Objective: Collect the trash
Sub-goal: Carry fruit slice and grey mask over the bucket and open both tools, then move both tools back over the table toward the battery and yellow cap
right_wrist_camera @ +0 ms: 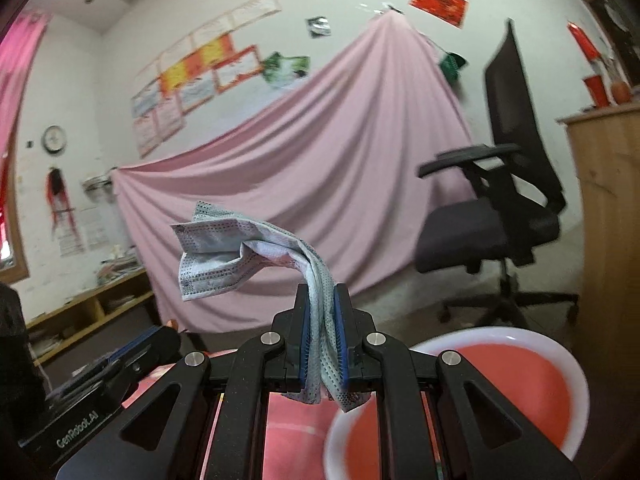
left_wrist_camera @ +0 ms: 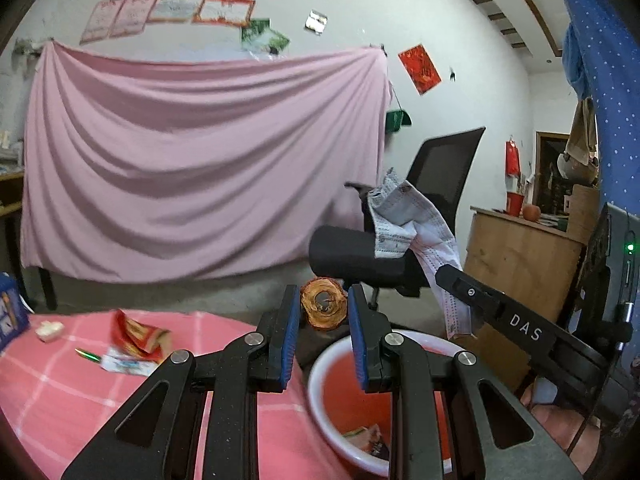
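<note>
Right gripper (right_wrist_camera: 322, 344) clenches a mask (right_wrist_camera: 224, 252) above the basin (right_wrist_camera: 520, 336), at 4 o'clock; left gripper (left_wrist_camera: 324, 340) released, empty. Next, judged: carry over basin, release.

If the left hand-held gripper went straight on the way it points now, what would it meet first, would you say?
Most likely the round brown peel-like piece, which sits right between the open fingers of the left hand-held gripper, just ahead. Depth is unclear in the fisheye view.
</note>
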Demonstrator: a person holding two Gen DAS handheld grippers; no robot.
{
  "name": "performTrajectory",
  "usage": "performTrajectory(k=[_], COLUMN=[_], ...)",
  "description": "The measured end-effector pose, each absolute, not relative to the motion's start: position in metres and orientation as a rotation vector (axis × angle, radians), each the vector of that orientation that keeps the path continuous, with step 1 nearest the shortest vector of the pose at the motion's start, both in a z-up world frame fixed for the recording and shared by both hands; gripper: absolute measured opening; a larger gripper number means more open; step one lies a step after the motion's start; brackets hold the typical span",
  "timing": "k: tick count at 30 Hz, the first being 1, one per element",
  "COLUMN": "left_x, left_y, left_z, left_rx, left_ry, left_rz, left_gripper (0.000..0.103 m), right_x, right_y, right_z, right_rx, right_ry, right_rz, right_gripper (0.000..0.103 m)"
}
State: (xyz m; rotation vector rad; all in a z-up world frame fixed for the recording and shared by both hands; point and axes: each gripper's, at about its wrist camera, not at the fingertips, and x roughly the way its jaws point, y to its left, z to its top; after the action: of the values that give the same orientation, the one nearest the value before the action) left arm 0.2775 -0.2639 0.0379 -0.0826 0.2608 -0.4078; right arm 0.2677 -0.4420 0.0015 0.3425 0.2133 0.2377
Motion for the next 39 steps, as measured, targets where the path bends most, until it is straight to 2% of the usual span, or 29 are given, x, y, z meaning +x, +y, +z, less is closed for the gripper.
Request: performTrajectory(k=[9,25,27,30,34,39], left_x=[0.309,0.337,0.339,0.342,0.345,0.342], left_y=[-0.297,-0.309,-0.308,-0.308,-0.302,-0.288], left_z=[0.021,0.003,0.002,0.002,0.0,0.007], left_rx=[-0.109,-0.157,-0.169,-0.174,-0.201,-0.21], left_ry=[0.415,0.626,0.64,0.657,0.668,0.645], left_rz=[-0.483,-0.56,-0.566,-0.561,-0.547,-0.514], left_gripper=[0.02,0.02,0.02,0.021,0.031,0.036], right_x=[0.277,0.29,0.29,0.29,0.291,0.291], right_y=[-0.48,-0.499,-0.501,-0.502,-0.502,-0.499], right_z=[-0.017,-0.033,-0.034,-0.034,-0.035,-0.031], right_rx=[0.443,0.483,0.485,0.482,0.479,0.453], right_ry=[0.327,0.461,0.469,0.478,0.489,0.49], right_rz=[0.161,0.059,0.048,0.037,0.029,0.014], right_gripper=[0.012,0.012,0.014,0.024,0.027,0.028])
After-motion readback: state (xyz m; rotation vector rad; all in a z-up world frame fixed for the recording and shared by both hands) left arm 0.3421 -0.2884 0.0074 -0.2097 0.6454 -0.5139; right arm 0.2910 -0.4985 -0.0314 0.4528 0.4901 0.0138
